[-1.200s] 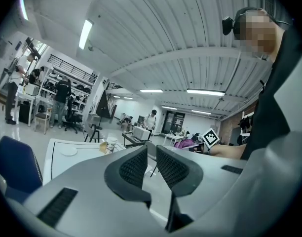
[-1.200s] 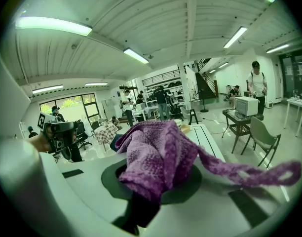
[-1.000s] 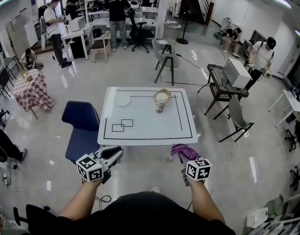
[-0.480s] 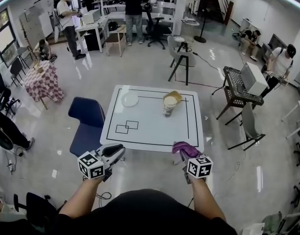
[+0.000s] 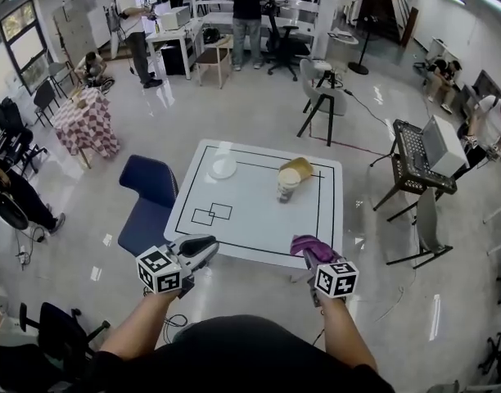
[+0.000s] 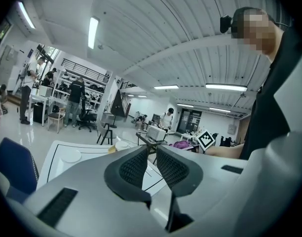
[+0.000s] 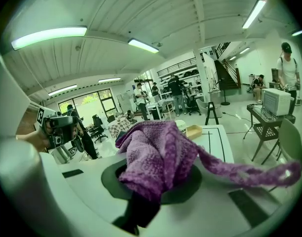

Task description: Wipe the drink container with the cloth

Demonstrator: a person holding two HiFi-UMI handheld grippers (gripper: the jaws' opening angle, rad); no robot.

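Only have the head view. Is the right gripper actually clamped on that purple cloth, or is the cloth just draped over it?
Observer: Clamped. The right gripper view shows the purple knitted cloth bunched between the jaws of the right gripper, with one loose tail trailing off to the right.
Operator: Left gripper holding anything?
Observer: No. In the left gripper view, the left gripper shows only a narrow gap between its ribbed black pads, with nothing in it.
Operator: Can the right camera see the cup past the cloth?
Observer: Partly. The pale drink cup peeks out just beyond the cloth's upper right edge, standing on the white table.
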